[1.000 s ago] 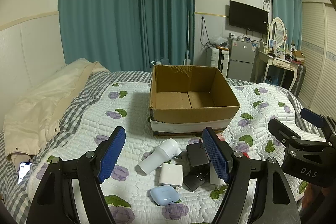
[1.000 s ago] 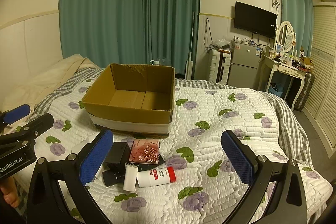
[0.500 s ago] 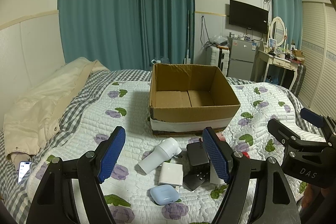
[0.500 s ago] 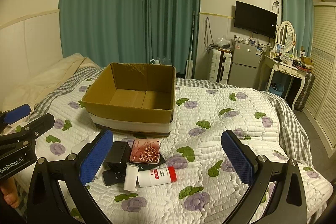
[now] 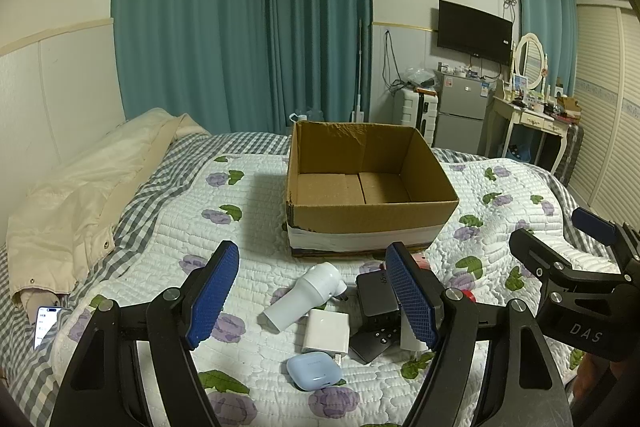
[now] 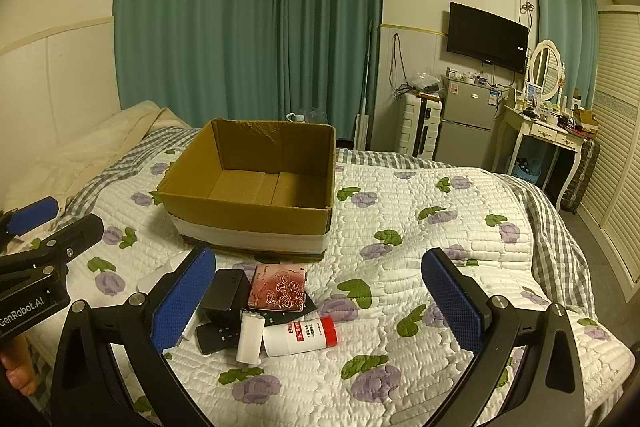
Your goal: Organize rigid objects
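An empty cardboard box (image 5: pixel 368 183) (image 6: pixel 256 183) stands open on the bed. In front of it lies a cluster of small objects: a white handheld device (image 5: pixel 304 295), a white charger (image 5: pixel 325 330), a blue earbud case (image 5: pixel 314 371), a black adapter (image 5: pixel 376 293) (image 6: pixel 225 293), a black remote (image 6: pixel 218 338), a pink rose-patterned case (image 6: pixel 278 287), a small white cylinder (image 6: pixel 250 339) and a white bottle with a red cap (image 6: pixel 300 335). My left gripper (image 5: pixel 312 295) is open above the cluster. My right gripper (image 6: pixel 318 301) is open above it too, and empty.
The bed has a white quilt with purple flowers (image 6: pixel 420 227). A cream duvet (image 5: pixel 80 195) lies at the left, with a phone (image 5: pixel 44 319) near the bed's edge. A fridge (image 6: pixel 466 123), a dressing table (image 6: pixel 548 131) and a suitcase (image 6: pixel 418 125) stand beyond the bed.
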{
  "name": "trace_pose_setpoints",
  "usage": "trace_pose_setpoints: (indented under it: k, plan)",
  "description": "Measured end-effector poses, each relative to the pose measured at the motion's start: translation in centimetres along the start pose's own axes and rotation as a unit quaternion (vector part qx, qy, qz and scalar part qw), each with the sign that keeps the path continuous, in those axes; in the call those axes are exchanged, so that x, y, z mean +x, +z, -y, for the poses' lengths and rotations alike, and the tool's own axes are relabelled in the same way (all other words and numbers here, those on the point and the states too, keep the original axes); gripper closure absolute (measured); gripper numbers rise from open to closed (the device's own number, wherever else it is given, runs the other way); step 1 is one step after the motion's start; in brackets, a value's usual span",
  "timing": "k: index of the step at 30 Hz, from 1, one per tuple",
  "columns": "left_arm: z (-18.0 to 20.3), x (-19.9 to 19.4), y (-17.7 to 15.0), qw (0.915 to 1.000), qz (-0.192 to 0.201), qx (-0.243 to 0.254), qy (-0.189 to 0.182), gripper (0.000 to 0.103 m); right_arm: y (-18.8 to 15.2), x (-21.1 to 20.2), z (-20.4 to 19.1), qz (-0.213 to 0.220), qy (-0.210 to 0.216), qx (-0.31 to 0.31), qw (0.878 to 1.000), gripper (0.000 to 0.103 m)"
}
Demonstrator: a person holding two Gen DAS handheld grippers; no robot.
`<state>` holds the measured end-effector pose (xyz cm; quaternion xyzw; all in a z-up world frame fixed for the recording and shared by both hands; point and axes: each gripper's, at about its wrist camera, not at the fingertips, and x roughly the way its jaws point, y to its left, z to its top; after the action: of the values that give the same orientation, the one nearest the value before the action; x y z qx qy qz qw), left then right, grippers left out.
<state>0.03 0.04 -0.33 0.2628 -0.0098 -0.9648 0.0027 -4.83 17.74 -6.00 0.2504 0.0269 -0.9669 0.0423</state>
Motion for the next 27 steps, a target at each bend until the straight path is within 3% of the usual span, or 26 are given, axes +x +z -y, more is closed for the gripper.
trace_pose_setpoints:
  k: [27]
  plan:
    - [-0.2, -1.1, 0.2, 0.9999, 0.012, 0.001, 0.001, 0.024, 0.0, -0.8, -0.6, 0.004, 0.003, -0.003, 1.000, 0.000]
